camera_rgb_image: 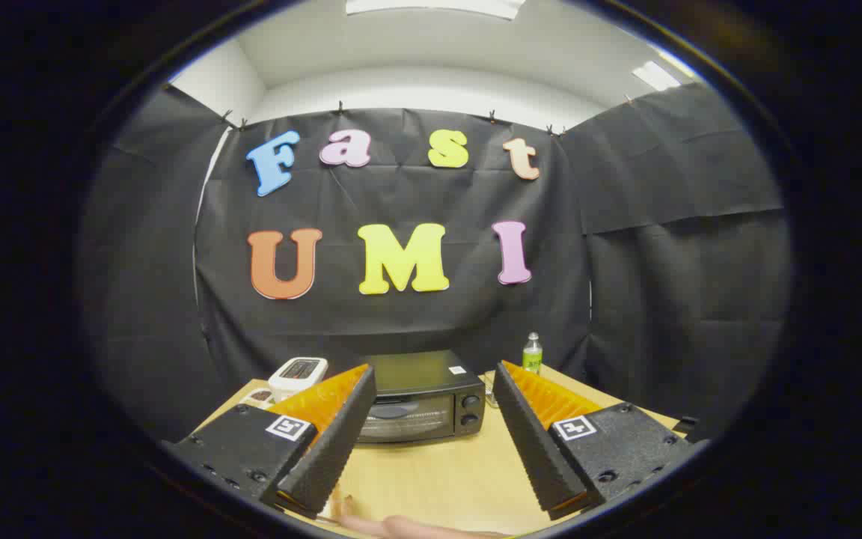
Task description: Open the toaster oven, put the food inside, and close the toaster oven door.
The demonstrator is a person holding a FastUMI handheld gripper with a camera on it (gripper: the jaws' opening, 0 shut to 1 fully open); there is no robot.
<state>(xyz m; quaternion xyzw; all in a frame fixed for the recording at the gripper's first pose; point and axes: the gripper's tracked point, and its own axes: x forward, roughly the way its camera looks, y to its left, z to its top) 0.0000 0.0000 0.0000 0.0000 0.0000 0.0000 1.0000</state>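
Tongs (431, 408) spread wide and empty above a wooden desk (438, 479). Straight ahead, framed between the two fingers, sits a black toaster oven (420, 397) with its door closed, front facing the tongs, long side running crosswise, knobs at its right end

**Gripper held open, a hand below it**

The gripper (431, 382) has its two fingers (334, 442) spread wide apart, with nothing gripped between them. The fingers slant inward toward their tips and point forward, held level above the surface. Below and between the fingers, part of a person's hand (408, 526) lies flat, reaching in from the near side.
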